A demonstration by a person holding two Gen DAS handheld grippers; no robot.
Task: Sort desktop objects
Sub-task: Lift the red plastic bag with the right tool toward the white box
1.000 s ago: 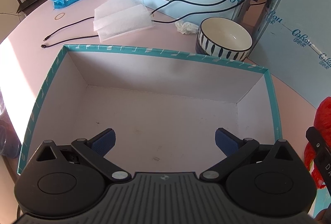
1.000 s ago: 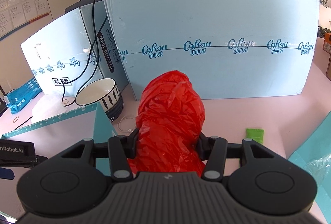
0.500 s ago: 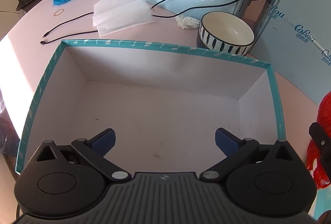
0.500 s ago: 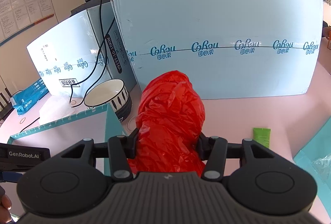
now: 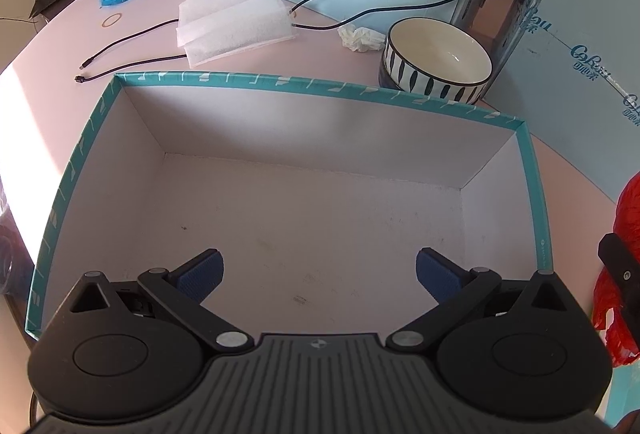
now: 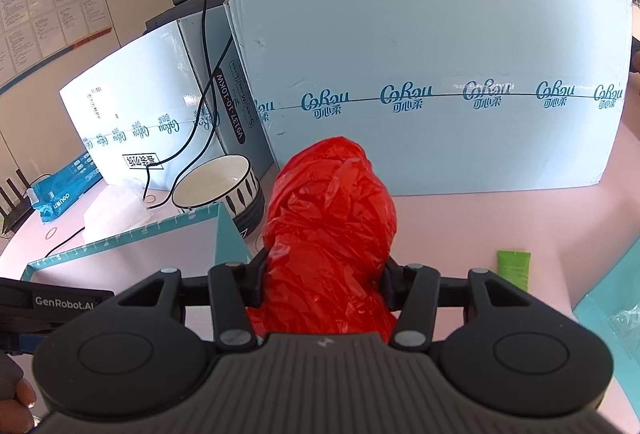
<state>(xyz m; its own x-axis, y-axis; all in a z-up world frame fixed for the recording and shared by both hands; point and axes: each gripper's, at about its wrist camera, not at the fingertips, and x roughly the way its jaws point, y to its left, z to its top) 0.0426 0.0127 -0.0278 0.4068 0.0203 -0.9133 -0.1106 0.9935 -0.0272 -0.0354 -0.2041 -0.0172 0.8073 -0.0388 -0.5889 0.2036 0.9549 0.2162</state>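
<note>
- The left gripper (image 5: 318, 276) hangs over the teal-rimmed white cardboard box (image 5: 280, 169), its blue-padded fingers (image 5: 200, 274) spread wide apart with nothing between them.
- The right gripper (image 6: 322, 270) has its black fingers clamped on a crumpled red plastic bag (image 6: 332, 218), held just beside the box's right wall; the bag bulges up above the fingers.
- A small green tube (image 6: 514, 268) lies on the pink tabletop (image 6: 500, 218) to the right of the bag.
- Just beyond the box's far corner stands a white ceramic bowl with dark stripes (image 5: 436, 59).
- Near it lie a crumpled white tissue (image 5: 360, 38) and folded white foam sheets (image 5: 234, 21).
- Pale blue cartons (image 6: 440, 93) stand behind.
</note>
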